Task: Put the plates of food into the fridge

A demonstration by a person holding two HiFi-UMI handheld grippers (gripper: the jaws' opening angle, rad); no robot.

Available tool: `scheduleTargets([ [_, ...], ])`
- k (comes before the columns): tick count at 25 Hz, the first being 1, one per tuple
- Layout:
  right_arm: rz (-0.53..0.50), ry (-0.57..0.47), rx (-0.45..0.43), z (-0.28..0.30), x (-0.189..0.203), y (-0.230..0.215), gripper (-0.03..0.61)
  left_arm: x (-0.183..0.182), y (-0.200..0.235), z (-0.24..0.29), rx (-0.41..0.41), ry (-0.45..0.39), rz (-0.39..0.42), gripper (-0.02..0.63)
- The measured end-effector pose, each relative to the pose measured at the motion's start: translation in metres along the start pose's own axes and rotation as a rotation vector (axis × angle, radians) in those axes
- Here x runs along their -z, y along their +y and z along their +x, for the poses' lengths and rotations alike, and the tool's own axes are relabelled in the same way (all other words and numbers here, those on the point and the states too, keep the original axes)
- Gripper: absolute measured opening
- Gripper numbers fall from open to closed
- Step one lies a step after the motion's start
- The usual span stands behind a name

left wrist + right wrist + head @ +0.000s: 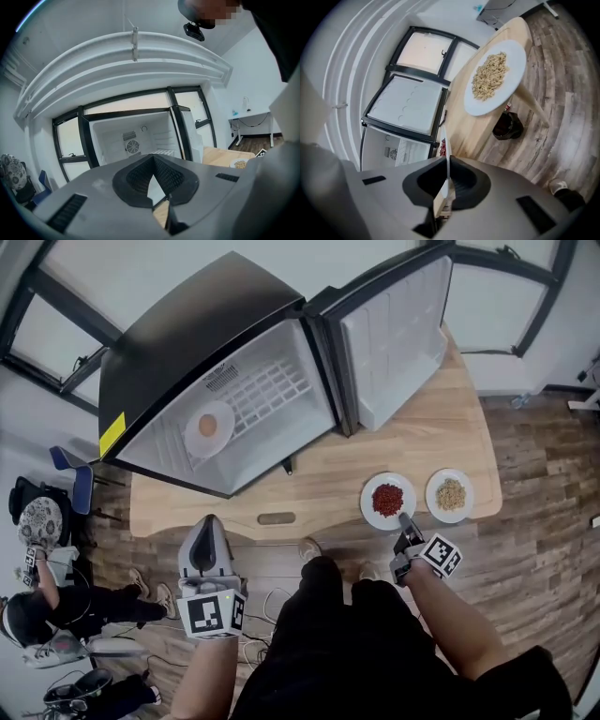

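The white plate of red food (387, 500) lies on the wooden table (319, 486). My right gripper (404, 517) is shut on its near rim. In the right gripper view that rim (446, 149) runs edge-on between the jaws of the right gripper (449, 161). A plate of beige grains (450, 494) (492, 77) sits just right of it. A third plate with orange-brown food (208, 427) rests inside the open fridge (272, 390). My left gripper (210, 521) (152, 157) is shut and empty, hovering at the table's front edge and pointing into the fridge.
The fridge door (394, 343) stands open toward the right, behind the two plates. A dark object (508, 125) sits on the wood floor under the table. A person (37, 606) sits on the floor at the far left, near a blue chair (75, 479).
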State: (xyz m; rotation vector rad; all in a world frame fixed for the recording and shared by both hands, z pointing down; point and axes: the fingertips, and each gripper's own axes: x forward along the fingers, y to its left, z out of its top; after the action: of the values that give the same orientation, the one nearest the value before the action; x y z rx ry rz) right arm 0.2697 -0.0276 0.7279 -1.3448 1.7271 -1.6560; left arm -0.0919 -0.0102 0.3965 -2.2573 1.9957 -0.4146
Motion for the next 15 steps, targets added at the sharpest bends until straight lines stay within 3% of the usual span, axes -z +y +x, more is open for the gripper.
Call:
scheduleTargets([
  [8,-0.003,0.057,-0.118,0.009,0.007,0.068,0.032,-0.003,0.015,0.009,-0.009,-0.039,-0.038,0.005],
  [15,-0.044,0.08,-0.156,0.035,0.007,0.125,0.032,-0.002,0.052,0.007,-0.061,-0.061,-0.067,0.005],
])
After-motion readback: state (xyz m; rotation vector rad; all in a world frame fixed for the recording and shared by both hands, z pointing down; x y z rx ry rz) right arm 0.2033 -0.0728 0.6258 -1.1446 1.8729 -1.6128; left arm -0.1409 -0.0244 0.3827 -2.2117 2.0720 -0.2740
